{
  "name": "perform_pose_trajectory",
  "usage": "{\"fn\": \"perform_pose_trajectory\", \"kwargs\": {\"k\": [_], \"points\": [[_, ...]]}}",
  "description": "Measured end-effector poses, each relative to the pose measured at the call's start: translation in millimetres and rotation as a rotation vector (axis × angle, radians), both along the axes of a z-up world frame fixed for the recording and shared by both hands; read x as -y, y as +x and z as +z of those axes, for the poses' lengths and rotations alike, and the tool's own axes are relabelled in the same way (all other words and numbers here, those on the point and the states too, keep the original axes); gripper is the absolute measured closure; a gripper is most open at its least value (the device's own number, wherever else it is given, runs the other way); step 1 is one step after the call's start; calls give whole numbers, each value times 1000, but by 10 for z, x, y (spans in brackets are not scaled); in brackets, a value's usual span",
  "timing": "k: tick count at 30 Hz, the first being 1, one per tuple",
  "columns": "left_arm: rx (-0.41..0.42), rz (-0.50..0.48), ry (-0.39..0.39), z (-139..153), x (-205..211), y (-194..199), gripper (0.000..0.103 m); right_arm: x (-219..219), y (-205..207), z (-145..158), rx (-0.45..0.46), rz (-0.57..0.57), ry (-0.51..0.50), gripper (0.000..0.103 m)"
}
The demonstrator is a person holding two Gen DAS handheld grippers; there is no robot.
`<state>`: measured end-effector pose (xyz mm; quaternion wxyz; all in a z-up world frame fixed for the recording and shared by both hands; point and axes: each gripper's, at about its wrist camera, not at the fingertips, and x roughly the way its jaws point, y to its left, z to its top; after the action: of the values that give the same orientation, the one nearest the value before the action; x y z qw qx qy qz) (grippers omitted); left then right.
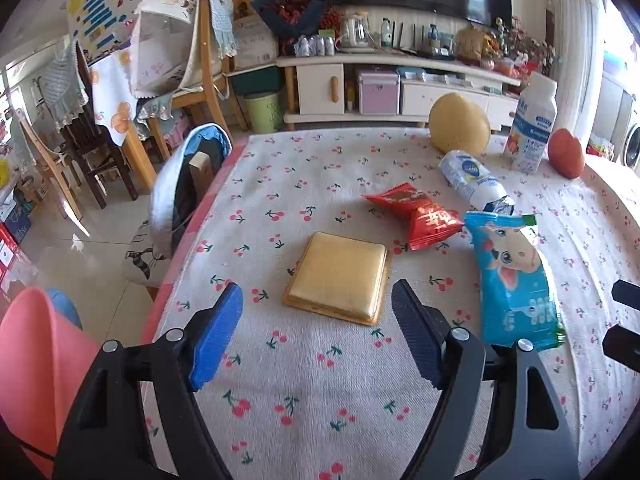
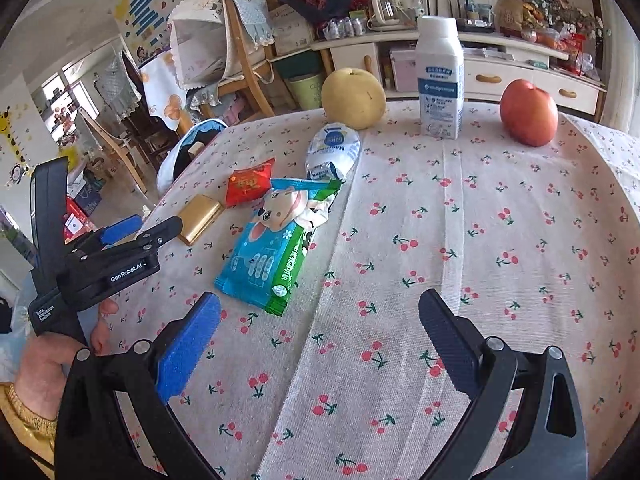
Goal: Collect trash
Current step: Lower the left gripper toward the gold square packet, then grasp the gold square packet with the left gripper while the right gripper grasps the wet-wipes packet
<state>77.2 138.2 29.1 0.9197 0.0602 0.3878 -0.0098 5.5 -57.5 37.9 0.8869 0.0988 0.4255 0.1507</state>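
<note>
Trash lies in a loose cluster on the cherry-print tablecloth: a flat gold wrapper, a red snack packet, a blue wipes pack and a crumpled white-and-blue wrapper. The gold wrapper sits just beyond the left gripper, centred between its spread fingers, not touched by either. The red packet lies farther off and to the right, and the blue pack is beside the right-hand finger, its near end close to it.

In the right wrist view the right gripper is also spread wide and holds nothing; the blue pack lies ahead of its left finger, with bare cloth in front of the rest of the gripper. The left gripper shows at that view's left, held in a hand.

At the far side stand a yellow pear, a white carton and a red apple, well apart from the trash. The table's left edge runs close to the gold wrapper, with a draped chair beyond it. A pink container shows at the near left, off the table; its inside is not visible.
</note>
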Motion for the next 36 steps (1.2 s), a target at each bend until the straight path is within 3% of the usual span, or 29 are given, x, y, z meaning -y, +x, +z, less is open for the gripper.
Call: {"fn": "perform_pose_trajectory", "kwargs": {"k": [12, 17, 21, 36], "points": [[-117, -25, -29, -172, -25, 306, 25, -174, 324, -59, -14, 75, 24, 5], [-124, -24, -50, -175, -24, 352, 26, -253, 448, -97, -29, 102, 25, 5], [-115, -36, -54, -162, 41, 349, 38, -298, 537, -110, -26, 113, 17, 5], [-101, -50, -75, -145, 230, 215, 41, -369, 675, -133, -12, 104, -33, 5]]}}
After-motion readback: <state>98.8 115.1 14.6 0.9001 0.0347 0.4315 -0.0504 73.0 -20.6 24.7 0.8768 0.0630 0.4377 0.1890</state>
